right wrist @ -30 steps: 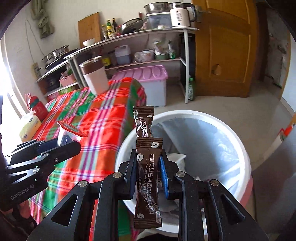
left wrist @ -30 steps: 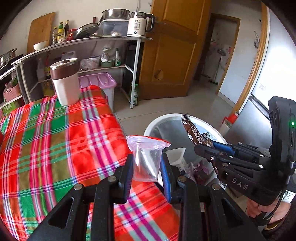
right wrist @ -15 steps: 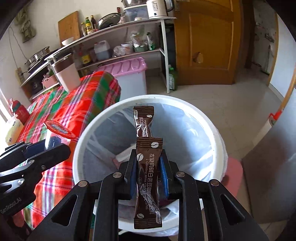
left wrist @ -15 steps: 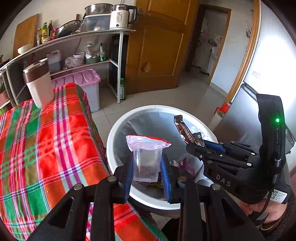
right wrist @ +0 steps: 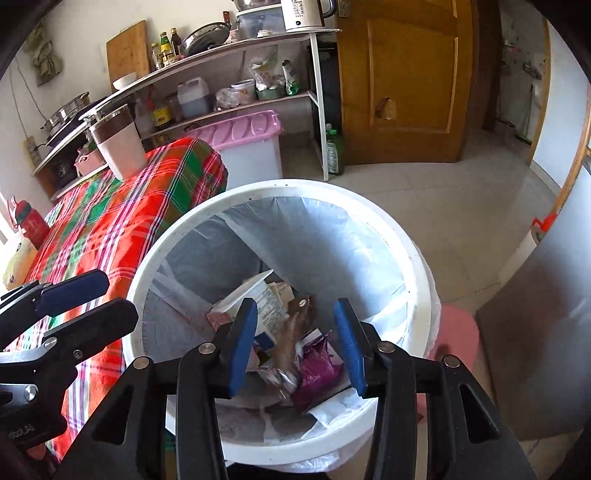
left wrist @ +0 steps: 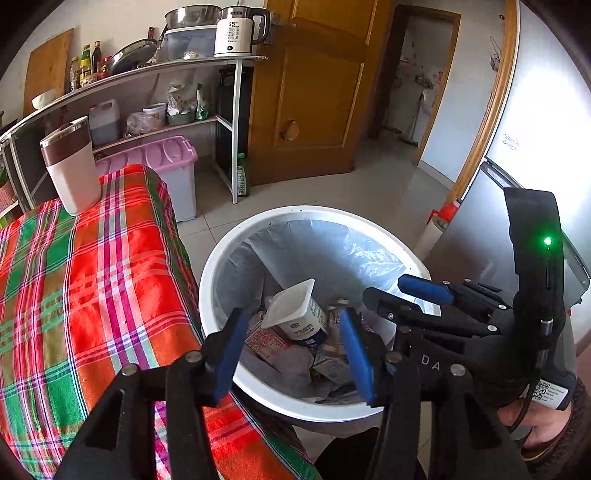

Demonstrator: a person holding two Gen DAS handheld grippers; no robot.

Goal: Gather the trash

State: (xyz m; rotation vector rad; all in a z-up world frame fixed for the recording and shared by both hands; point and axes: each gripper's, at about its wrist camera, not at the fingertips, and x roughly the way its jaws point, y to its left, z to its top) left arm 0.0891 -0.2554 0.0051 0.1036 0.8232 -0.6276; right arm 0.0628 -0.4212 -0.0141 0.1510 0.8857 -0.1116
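Over the white trash bin beside the plaid-covered worktop, the left tongs have just been opening and stand empty above a white yogurt cup lying among wrappers, with the right tongs also parted nearby.

The left tool is covering part of the litter in the bin, and the right tool is masking wrappers in its own view. The brown sachet is showing blurred among them. The yogurt cup is half hiding what is lying under it. The worktop is running off the left edge. The kettle is being cropped at the top. Shelf bottle labels are reading too small.
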